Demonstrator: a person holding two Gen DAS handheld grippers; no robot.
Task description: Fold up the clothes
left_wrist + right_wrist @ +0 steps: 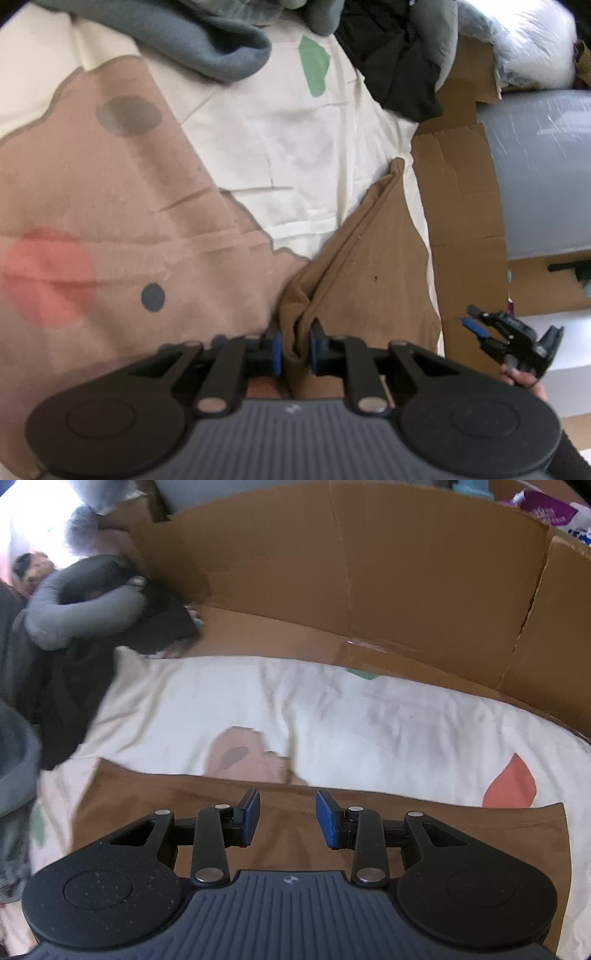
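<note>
Left tongs [294, 347] on brown garment [369, 266]

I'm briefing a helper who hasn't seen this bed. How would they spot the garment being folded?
Find the cream bedsheet with coloured blotches, beside the cardboard. At its near edge lies the plain tan-brown garment, one fold pinched in the left gripper. Unlike the grey and black clothes heaped farther back, it lies flat and alone.

The brown garment [295, 834] runs hidden beneath the right hand-held gripper [287, 814].

Printed cream bedsheet [369, 709] bordered by a cardboard wall [369, 572], brightly daylit.
</note>
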